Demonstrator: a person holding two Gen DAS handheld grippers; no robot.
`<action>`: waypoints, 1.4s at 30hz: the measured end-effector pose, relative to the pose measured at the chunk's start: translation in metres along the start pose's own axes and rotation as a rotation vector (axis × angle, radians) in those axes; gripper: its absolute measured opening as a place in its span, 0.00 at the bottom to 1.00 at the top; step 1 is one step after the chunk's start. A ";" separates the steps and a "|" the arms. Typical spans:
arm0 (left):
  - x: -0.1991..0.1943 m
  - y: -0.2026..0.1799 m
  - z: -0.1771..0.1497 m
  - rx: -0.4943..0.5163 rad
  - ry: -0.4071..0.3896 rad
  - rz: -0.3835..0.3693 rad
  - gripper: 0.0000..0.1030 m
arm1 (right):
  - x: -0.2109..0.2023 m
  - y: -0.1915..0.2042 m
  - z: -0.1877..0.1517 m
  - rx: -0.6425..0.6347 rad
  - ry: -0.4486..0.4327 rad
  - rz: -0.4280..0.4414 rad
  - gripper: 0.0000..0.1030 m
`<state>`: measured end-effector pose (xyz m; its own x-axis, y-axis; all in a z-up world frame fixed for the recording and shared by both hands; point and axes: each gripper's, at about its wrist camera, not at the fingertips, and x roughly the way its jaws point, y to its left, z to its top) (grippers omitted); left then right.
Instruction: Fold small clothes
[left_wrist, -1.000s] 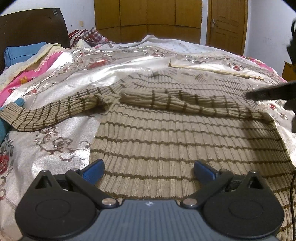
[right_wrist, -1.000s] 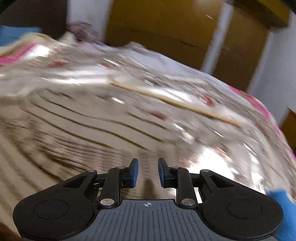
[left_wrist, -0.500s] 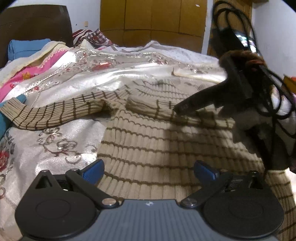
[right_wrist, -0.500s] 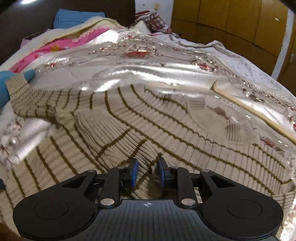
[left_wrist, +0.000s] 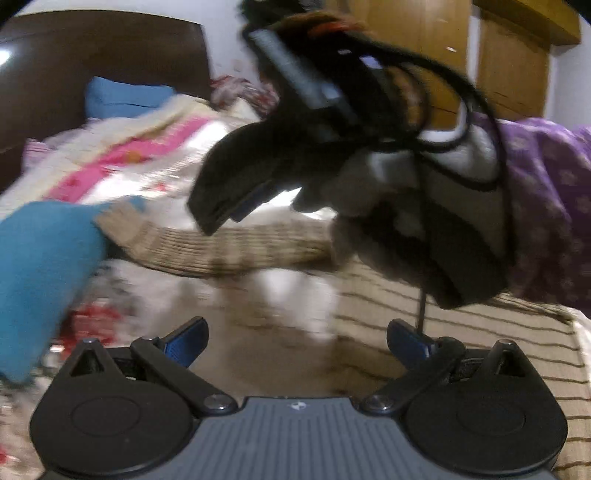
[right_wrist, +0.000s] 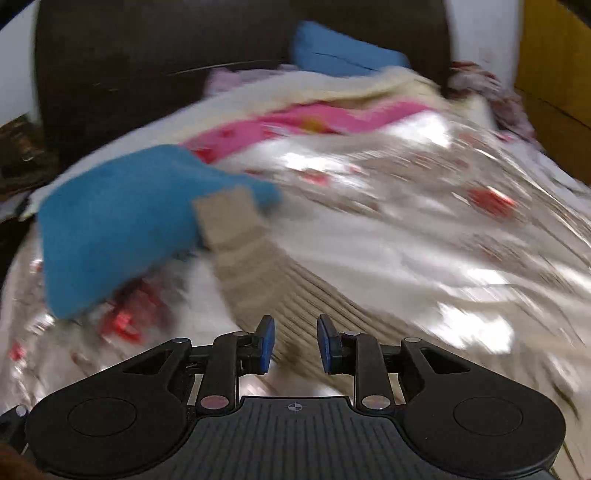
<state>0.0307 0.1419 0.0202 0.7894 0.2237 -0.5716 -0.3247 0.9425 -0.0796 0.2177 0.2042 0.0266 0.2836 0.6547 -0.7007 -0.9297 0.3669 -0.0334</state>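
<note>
A beige striped knit sweater (left_wrist: 461, 343) lies flat on the bed. Its left sleeve (left_wrist: 229, 247) stretches out leftward, the cuff touching a blue cloth (left_wrist: 40, 273). My left gripper (left_wrist: 297, 341) is wide open and empty, low over the sweater's lower left side. My right gripper (right_wrist: 293, 345) has its jaws a little apart with nothing between them, hovering above the sleeve (right_wrist: 258, 266). In the left wrist view the right gripper (left_wrist: 236, 206) and the gloved hand holding it hang over the sleeve.
The bed has a shiny floral cover (right_wrist: 424, 221). A blue cloth (right_wrist: 118, 221) lies at the sleeve's cuff. Pink and cream bedding (right_wrist: 314, 118), a blue pillow (right_wrist: 340, 51) and a dark headboard (right_wrist: 147, 66) are beyond. Wooden wardrobe doors (left_wrist: 509, 70) stand at the far right.
Both grippers have swung left. The right gripper moved from the sweater's chest to over the outstretched left sleeve. The left gripper stays wide open.
</note>
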 end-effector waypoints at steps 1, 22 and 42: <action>-0.002 0.007 -0.001 -0.007 -0.006 0.020 1.00 | 0.009 0.014 0.009 -0.030 -0.004 0.019 0.33; -0.013 0.029 -0.005 -0.046 -0.030 0.049 1.00 | 0.008 0.009 0.042 0.182 -0.121 -0.119 0.02; 0.043 -0.123 -0.001 0.371 0.006 -0.090 1.00 | -0.188 -0.179 -0.260 1.019 -0.242 -0.467 0.12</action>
<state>0.1041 0.0357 0.0049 0.8026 0.1350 -0.5810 -0.0421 0.9844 0.1706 0.2694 -0.1564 -0.0206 0.6913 0.3830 -0.6127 -0.1305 0.9002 0.4154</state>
